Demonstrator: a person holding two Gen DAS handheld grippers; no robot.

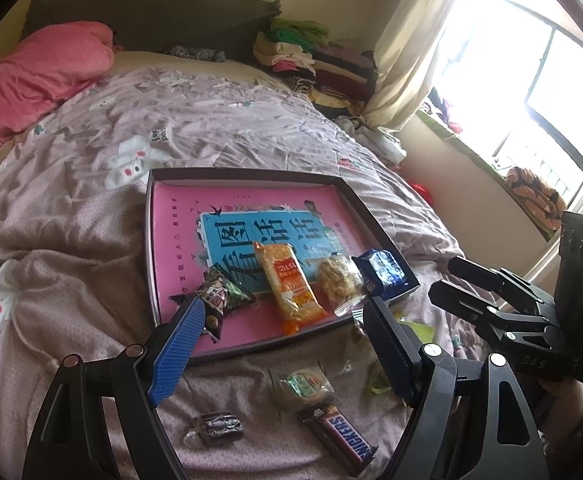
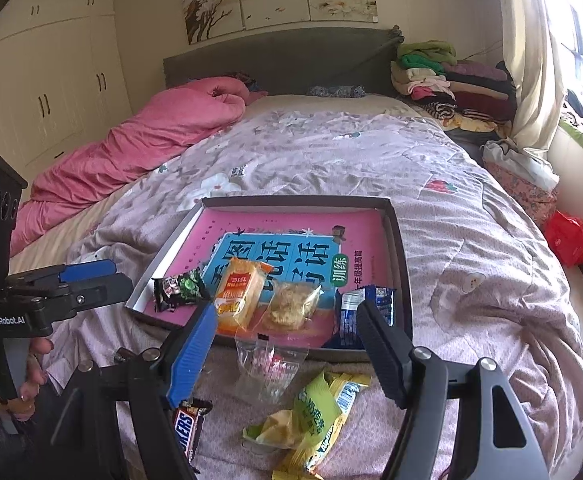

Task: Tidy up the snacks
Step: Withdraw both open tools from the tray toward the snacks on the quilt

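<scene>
Both tongs hang over the near edge of a bed covered with a pale purple quilt (image 2: 471, 216). The left tongs (image 1: 279, 344) are spread wide apart and hold nothing. Their blue left finger (image 1: 179, 352) overlaps the near left corner of a shallow box lid (image 1: 251, 178), seen just in front of a dark green snack packet (image 1: 221, 296); whether it touches either cannot be told. The right tongs (image 2: 287, 344) are also wide apart and empty, hovering above the lid's near rim.

The lid lies flat on the quilt, pink inside with a blue panel of large characters. Four snacks sit in a row along its near side, from left to right: the dark green packet, an orange wrapped cake (image 1: 291, 288), a clear bag of pale crackers (image 1: 339, 280) and a blue wrapped biscuit (image 1: 383, 272) in the near right corner. The far half of the lid is bare.

More snacks lie loose on the quilt, nearer than the lid: a Snickers bar (image 1: 339, 440), a small dark candy (image 1: 219, 426), a round cake in a green label (image 1: 305, 386), a clear empty bag (image 2: 269, 364) and yellow-green packets (image 2: 315, 412).

Open quilt stretches left, right and beyond the lid. A pink duvet (image 2: 151, 136) lies far left and folded clothes (image 2: 447, 76) are stacked far right by the curtain (image 2: 531, 60).
</scene>
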